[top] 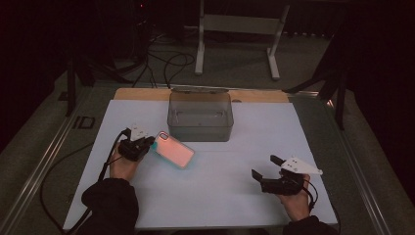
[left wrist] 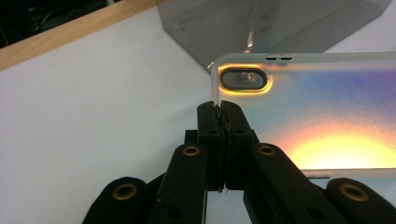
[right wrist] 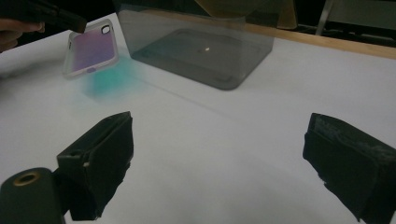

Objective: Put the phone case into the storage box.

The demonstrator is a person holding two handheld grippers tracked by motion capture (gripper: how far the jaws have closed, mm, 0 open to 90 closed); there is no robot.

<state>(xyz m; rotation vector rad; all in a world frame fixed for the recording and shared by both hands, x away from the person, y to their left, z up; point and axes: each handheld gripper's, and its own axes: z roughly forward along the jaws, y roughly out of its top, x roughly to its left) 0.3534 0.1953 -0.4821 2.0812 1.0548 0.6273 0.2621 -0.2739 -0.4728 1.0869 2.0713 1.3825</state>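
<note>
Nearest the person's side of the white table top (top: 215,196), the right gripper (top: 264,168) is held low over the bare surface at the right, its jaws spread wide with nothing between them; the right gripper view shows the two black pads (right wrist: 105,161) standing well apart above the white sheet. Farther in and to the left, the left gripper (top: 149,142) has its jaws pressed together on the corner edge of a phone case (top: 174,149), an iridescent case with a frosted rim and an oval camera cutout. In the left gripper view the pads (left wrist: 208,121) pinch the case's rim just below that cutout. The case is tilted, its gripped end raised, and it casts a teal glow on the table beneath it. Just beyond the case, near the middle of the far side of the table, stands a smoky transparent plastic box (top: 199,116), open at the top. Behind it runs the table's wooden edge (top: 142,94).
</note>
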